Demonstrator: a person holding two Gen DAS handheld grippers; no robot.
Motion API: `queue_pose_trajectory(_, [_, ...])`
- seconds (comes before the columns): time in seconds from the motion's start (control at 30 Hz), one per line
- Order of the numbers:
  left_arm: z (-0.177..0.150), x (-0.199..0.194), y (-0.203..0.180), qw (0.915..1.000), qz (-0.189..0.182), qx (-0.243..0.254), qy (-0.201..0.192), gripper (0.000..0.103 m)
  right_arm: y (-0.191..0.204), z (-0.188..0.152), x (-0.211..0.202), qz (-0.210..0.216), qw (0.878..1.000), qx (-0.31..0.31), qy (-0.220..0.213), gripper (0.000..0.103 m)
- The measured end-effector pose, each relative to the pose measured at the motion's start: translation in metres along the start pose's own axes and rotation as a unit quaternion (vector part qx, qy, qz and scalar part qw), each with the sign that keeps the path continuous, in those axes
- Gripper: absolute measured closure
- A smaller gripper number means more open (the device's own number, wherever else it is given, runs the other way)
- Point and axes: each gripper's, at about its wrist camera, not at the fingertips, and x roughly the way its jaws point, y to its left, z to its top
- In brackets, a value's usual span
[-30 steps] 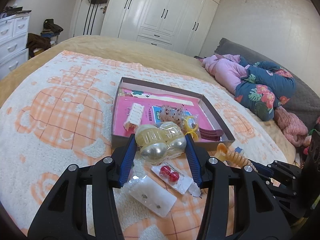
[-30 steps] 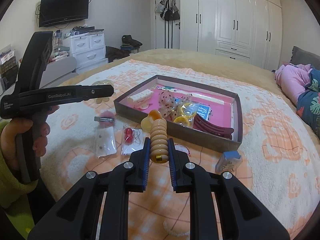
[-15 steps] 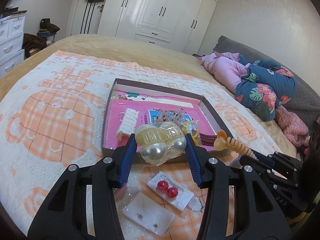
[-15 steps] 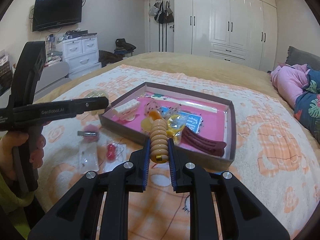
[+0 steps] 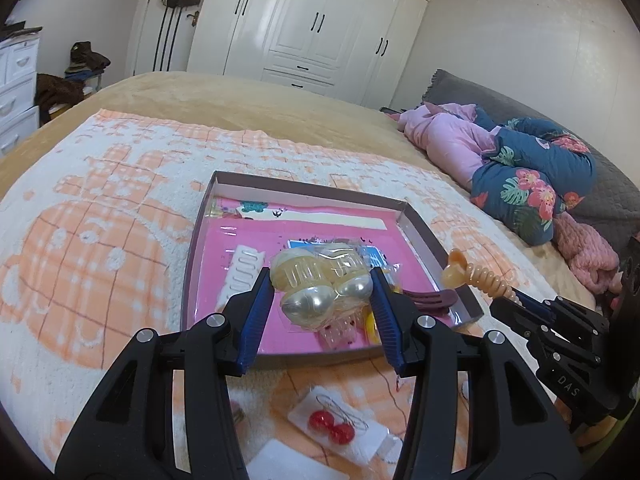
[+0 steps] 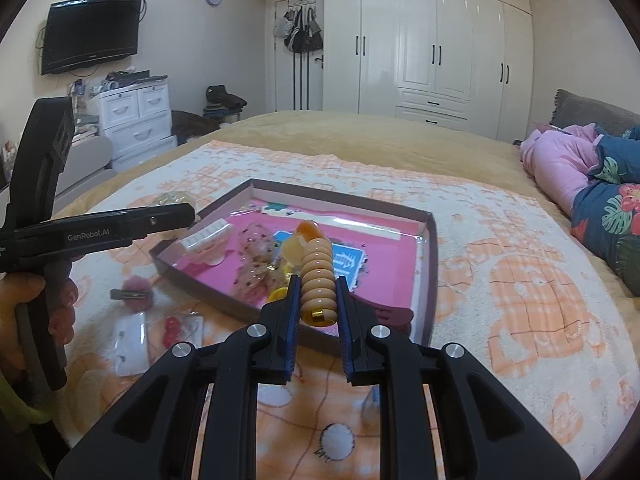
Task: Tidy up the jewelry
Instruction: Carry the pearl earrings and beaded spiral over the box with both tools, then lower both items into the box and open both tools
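A shallow box [image 5: 308, 189] with a pink lining lies on the bed blanket. My left gripper [image 5: 320, 300] is shut on a clear packet of pearl hair clips [image 5: 320, 288], held above the box's near edge. My right gripper [image 6: 318, 296] is shut on a ribbed beige hair clip [image 6: 318, 276] with an orange end, over the near rim of the box [image 6: 344, 191]. That clip [image 5: 480, 280] also shows at the right of the left wrist view. The left gripper [image 6: 120, 226] appears side-on in the right wrist view, held by a hand [image 6: 60, 300].
Inside the box lie a white claw clip [image 5: 240, 276], a maroon clip [image 5: 424, 300], a speckled scrunchie [image 6: 256, 256] and yellow rings. On the blanket in front of it are red earrings on a card [image 5: 336, 430], a stud packet [image 6: 130, 340] and a pink pom clip [image 6: 134, 288]. Folded clothes [image 5: 520, 168] lie at the right.
Both grippers have moved forward towards the box with their loads still held. The loose items on the blanket have slid lower in both views.
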Motion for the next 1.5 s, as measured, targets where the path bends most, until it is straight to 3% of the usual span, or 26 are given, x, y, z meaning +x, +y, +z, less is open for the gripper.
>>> queue_pose_trajectory(0.77, [-0.003, 0.053, 0.002, 0.9992, -0.009, 0.010, 0.037, 0.063, -0.033, 0.004, 0.046, -0.041, 0.998, 0.038, 0.022, 0.086])
queue_pose_trajectory(1.27, [-0.006, 0.066, 0.005, 0.9981, -0.017, 0.010, 0.059, 0.063, -0.033, -0.003, 0.089, -0.074, 0.993, 0.047, 0.080, 0.086])
queue_pose_trajectory(1.5, [-0.006, 0.064, 0.006, 0.9982, -0.013, 0.008, 0.057, 0.063, -0.030, -0.006, 0.090, -0.074, 0.992, 0.052, 0.085, 0.086])
